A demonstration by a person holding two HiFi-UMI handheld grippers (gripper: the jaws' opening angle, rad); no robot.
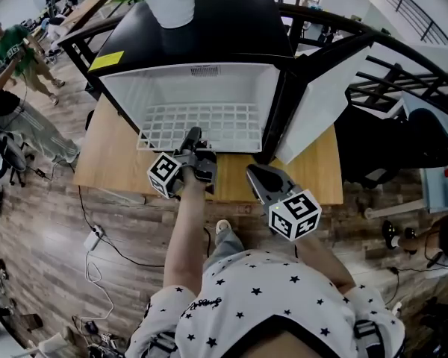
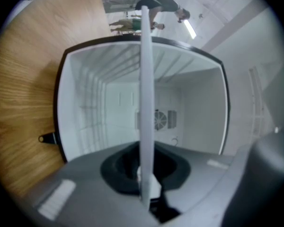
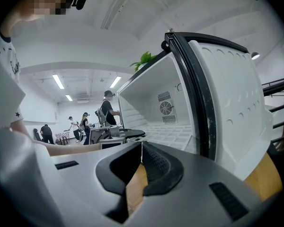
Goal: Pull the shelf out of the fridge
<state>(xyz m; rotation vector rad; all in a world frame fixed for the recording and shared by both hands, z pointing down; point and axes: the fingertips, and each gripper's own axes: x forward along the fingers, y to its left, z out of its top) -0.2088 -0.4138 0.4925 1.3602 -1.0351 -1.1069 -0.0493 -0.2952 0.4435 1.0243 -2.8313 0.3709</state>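
Left tongs (image 1: 192, 136) grip the shelf (image 1: 209, 119) front edge; right tongs (image 1: 254, 173) closed, empty, over table (image 1: 317, 174).

White shirt (image 1: 261, 297) with black stars, grey left tongs (image 1: 193, 136), grey right tongs (image 1: 252, 171), black-and-white marker cubes (image 1: 166, 174)

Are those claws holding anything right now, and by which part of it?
The left claw grips the white wire shelf by its front edge. The right claw is shut and holds nothing.
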